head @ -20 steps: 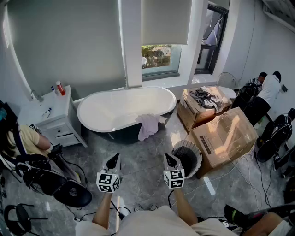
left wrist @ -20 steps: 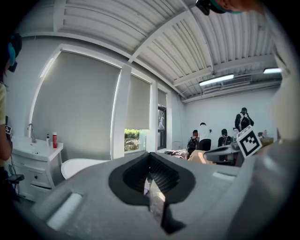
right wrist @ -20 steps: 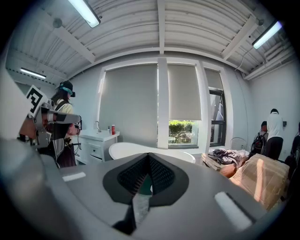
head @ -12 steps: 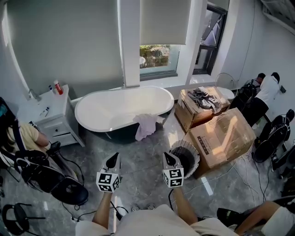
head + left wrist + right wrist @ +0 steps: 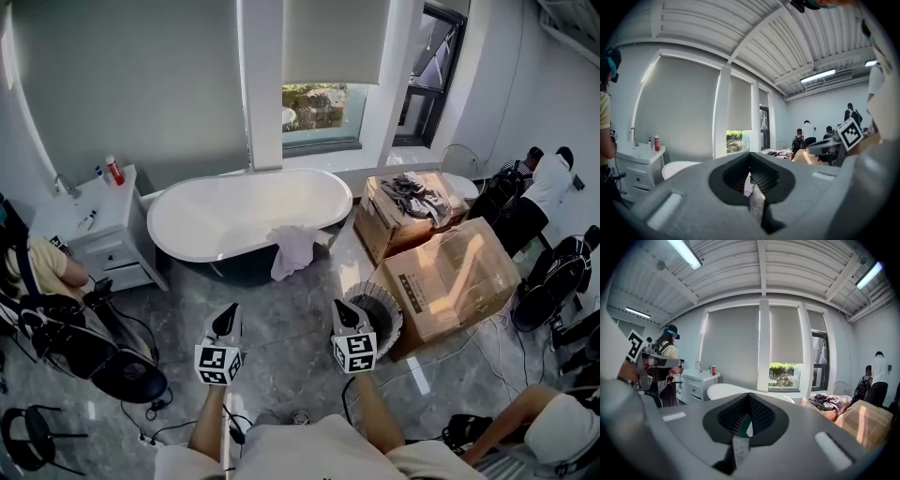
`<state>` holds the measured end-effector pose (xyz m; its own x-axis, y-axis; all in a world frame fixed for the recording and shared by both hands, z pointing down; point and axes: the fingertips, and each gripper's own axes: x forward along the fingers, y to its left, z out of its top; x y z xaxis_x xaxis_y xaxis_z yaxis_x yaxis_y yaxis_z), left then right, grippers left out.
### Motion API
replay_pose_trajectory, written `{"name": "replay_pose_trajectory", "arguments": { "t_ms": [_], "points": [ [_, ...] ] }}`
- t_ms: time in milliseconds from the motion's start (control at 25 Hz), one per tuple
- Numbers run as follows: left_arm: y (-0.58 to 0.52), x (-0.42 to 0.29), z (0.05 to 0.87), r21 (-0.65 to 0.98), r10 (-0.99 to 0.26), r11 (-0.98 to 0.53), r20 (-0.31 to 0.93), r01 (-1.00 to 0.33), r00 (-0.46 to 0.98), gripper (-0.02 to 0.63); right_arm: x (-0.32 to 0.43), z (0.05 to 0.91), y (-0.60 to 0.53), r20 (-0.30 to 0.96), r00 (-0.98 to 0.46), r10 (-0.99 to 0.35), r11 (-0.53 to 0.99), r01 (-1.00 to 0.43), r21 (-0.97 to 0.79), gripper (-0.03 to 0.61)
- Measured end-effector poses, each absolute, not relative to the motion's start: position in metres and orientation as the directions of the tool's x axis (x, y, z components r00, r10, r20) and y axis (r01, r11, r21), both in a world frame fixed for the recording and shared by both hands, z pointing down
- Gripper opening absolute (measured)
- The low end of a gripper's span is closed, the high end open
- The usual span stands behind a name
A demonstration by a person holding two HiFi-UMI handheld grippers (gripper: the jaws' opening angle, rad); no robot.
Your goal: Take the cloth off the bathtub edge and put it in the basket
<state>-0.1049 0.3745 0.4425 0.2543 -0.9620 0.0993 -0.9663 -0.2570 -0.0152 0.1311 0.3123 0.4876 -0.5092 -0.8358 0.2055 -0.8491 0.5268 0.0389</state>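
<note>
White bathtub [image 5: 234, 220] ahead of you, ribbed basket [image 5: 400, 319] on the floor partly hidden behind your right gripper [image 5: 343, 314], pale cloth [image 5: 291, 249] draped over the tub's near edge, your left gripper [image 5: 227, 317] alongside, both jaws closed tight, nothing between them.

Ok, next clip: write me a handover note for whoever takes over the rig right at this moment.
Left gripper: shut, empty, held out in front of the person.
Right gripper: shut, empty, alongside the left.
Pink cloth: draped over the near edge of the bathtub, toward its right end, untouched.
Basket: on the floor between tub and cardboard boxes; its dark inside shows no cloth.
Done: nothing yet.
Left: step up to the tub, open a gripper, grip the cloth, carry it to the basket, release.
</note>
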Motion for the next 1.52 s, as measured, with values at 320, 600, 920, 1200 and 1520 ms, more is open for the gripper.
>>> {"name": "replay_pose_trajectory", "arguments": {
  "t_ms": [320, 600, 920, 1200, 1520],
  "points": [
    [0.352, -0.110, 0.455, 0.001, -0.960, -0.248, 0.134, -0.969, 0.246, 0.003, 0.122, 0.484, 0.291, 0.219, -0.511, -0.831, 0.530, -0.847, 0.039, 0.006],
    [0.325, -0.116, 0.461, 0.009, -0.956, -0.257, 0.140, -0.966, 0.256, 0.003, 0.117, 0.495, 0.269, 0.236, -0.506, -0.829, 0.526, -0.850, 0.025, 0.006],
    [0.251, -0.125, 0.470, 0.022, -0.945, -0.293, 0.144, -0.956, 0.293, 0.003, 0.104, 0.503, 0.204, 0.252, -0.484, -0.838, 0.506, -0.862, 0.031, 0.006],
    [0.170, -0.158, 0.475, 0.041, -0.938, -0.311, 0.144, -0.949, 0.314, 0.003, 0.070, 0.505, 0.129, 0.269, -0.468, -0.842, 0.497, -0.866, 0.047, 0.006],
    [0.082, -0.200, 0.467, 0.057, -0.933, -0.329, 0.135, -0.943, 0.334, 0.003, 0.030, 0.496, 0.044, 0.282, -0.446, -0.849, 0.480, -0.875, 0.064, 0.006]
  ]
}}
